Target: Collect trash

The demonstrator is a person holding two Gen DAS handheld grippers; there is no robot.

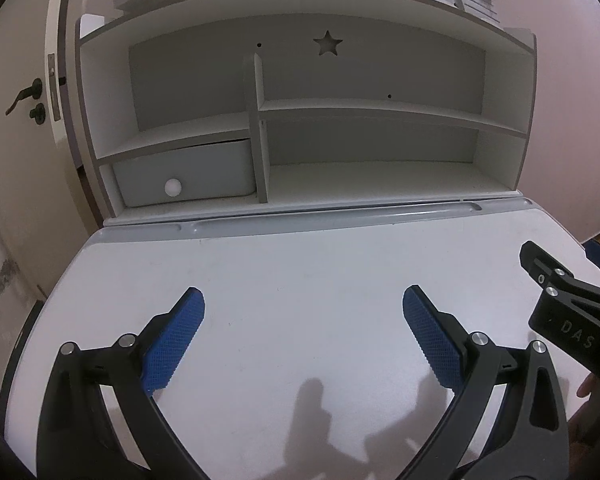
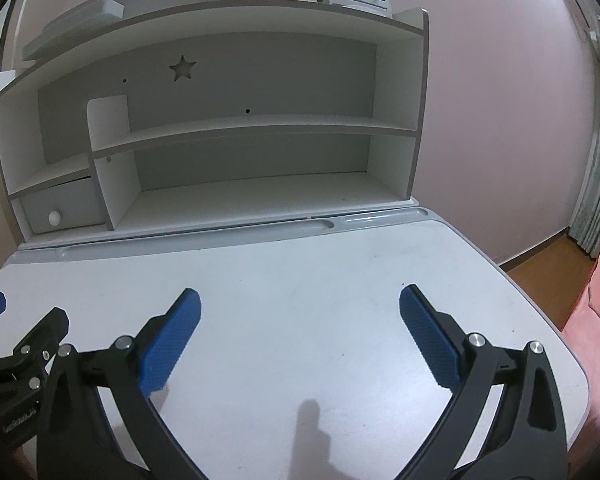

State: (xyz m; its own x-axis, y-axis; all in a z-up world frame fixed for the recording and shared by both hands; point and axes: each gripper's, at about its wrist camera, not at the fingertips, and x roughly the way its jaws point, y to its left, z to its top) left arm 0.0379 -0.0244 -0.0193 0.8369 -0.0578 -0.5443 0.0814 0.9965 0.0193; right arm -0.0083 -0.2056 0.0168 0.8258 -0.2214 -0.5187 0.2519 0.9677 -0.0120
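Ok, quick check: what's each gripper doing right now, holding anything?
Left gripper: open, holding nothing, above the desk.
Right gripper: open, holding nothing.

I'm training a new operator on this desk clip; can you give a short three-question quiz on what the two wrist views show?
1. True or false: the left gripper has its jaws shut on trash.
2. Which shape is cut into the shelf's back panel: A circle, B star, C heart?
3. Fill in: the drawer has a round white ____.

Key: 1 false, both the left and the right gripper are open and empty; 2 B; 3 knob.
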